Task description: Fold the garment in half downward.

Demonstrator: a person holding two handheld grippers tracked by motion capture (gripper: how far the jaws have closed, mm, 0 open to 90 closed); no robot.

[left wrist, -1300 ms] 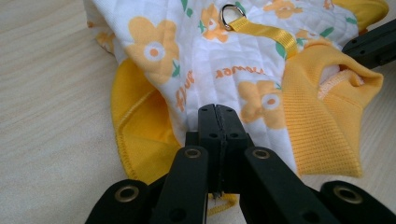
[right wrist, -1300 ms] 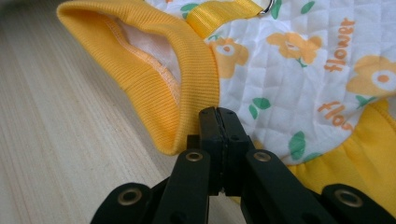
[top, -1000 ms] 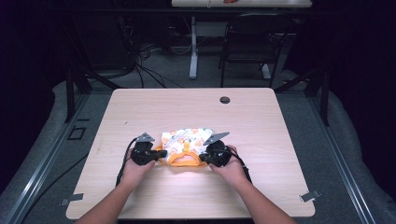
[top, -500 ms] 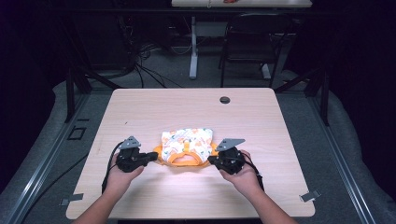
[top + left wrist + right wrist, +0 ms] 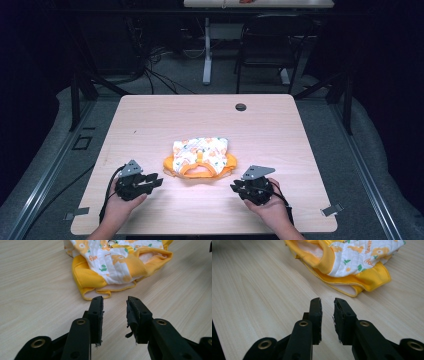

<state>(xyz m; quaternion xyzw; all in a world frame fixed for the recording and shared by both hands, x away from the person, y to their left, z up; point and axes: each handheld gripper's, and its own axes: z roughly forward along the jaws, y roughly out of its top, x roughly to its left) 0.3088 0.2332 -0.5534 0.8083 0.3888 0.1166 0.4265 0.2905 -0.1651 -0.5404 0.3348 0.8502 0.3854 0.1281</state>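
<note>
At frame centre, on one pale wooden table (image 5: 150,120): one folded yellow-and-white printed quilted garment (image 5: 200,157). Lower left and right: two black grippers, left gripper (image 5: 156,182) and right gripper (image 5: 235,188), jaws just parted, empty.

One folded yellow-and-white garment (image 5: 200,157) lies on one table (image 5: 280,130). Two grippers flank it: the left gripper (image 5: 156,182) and the right gripper (image 5: 235,187).

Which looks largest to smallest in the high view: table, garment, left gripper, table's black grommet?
1. Table
2. Garment
3. Left gripper, somewhat smaller than the garment, though nearer the camera
4. Grommet
</note>
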